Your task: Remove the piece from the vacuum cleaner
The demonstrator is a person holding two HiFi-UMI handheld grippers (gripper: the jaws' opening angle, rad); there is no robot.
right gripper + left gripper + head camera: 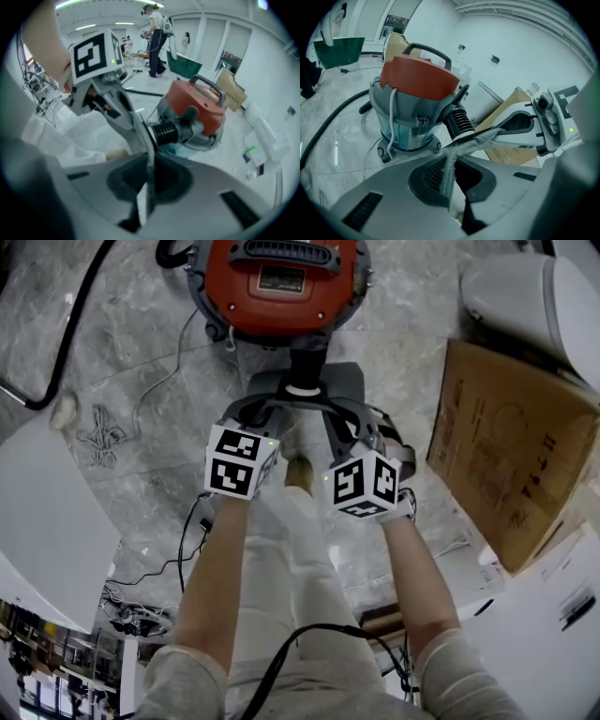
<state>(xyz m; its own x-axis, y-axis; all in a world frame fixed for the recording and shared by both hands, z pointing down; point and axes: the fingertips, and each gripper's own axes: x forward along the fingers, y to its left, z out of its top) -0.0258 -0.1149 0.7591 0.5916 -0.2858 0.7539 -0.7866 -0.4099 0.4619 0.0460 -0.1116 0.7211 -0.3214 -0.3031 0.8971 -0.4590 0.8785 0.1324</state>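
Left gripper (451,152): fingers pressed together, nothing between
Right gripper (150,152): fingers pressed together, empty
Risk: closed tips may slip off ribbed cuff (458,121); vacuum cleaner (281,277) may shift

**A:** What stands straight ahead?

**B:** The vacuum cleaner (281,282). Its ribbed hose socket (307,362) juts toward both grippers. The left gripper (453,152) and right gripper (151,151) crowd each other there, with their tips nearly meeting.

**A:** And to the sides?

**B:** On the right, a cardboard box (506,456) stands near the right gripper. On the left there is open marble floor (141,343), crossed by a black hose (70,334) and tangled thin cables (98,437).
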